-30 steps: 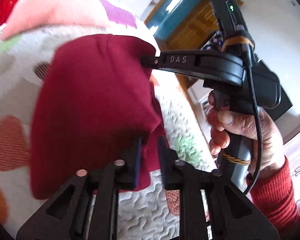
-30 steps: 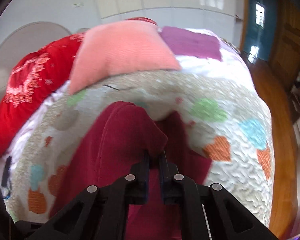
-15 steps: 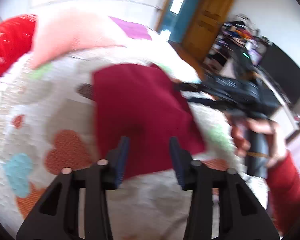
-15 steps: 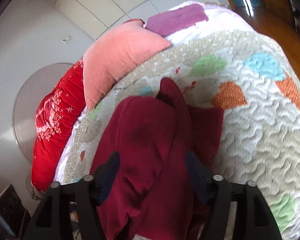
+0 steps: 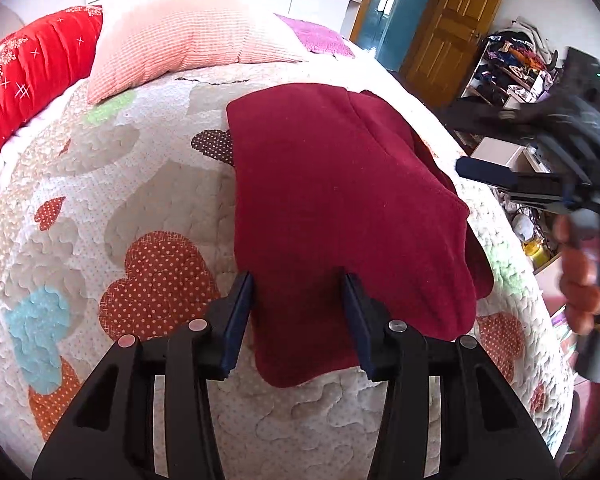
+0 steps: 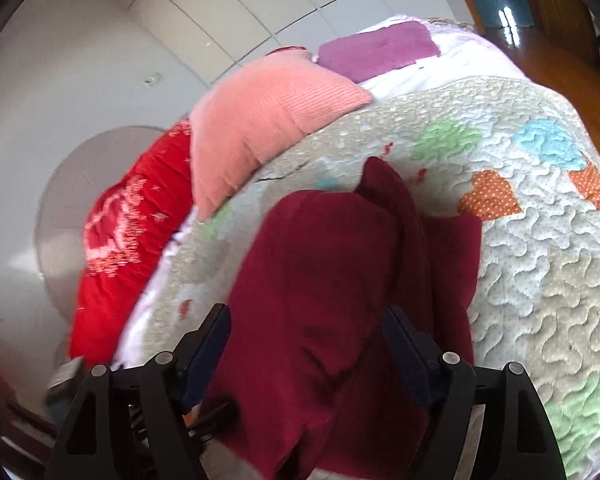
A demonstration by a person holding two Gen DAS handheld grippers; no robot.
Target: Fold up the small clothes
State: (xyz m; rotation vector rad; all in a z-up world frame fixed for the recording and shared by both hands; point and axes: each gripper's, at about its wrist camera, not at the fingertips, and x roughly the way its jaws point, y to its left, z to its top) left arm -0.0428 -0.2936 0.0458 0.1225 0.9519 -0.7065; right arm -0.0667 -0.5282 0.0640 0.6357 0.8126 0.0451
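Note:
A dark red garment (image 5: 340,208) lies folded over on the heart-patterned quilt (image 5: 120,208); it also shows in the right wrist view (image 6: 332,300). My left gripper (image 5: 298,316) is open and empty, its fingers above the garment's near edge. My right gripper (image 6: 306,356) is open and empty above the garment. In the left wrist view the right gripper (image 5: 540,160) is blurred at the right, held off the bed's side, apart from the cloth.
A pink striped pillow (image 5: 188,44), a red cushion (image 5: 28,80) and a purple cloth (image 5: 316,36) lie at the bed's head. A wooden door (image 5: 452,24) and cluttered shelves (image 5: 512,68) stand beyond the bed's right edge.
Both grippers were shut on the red garment a second ago; both have opened and let it go. The garment now lies folded on the quilt and both grippers have pulled back.

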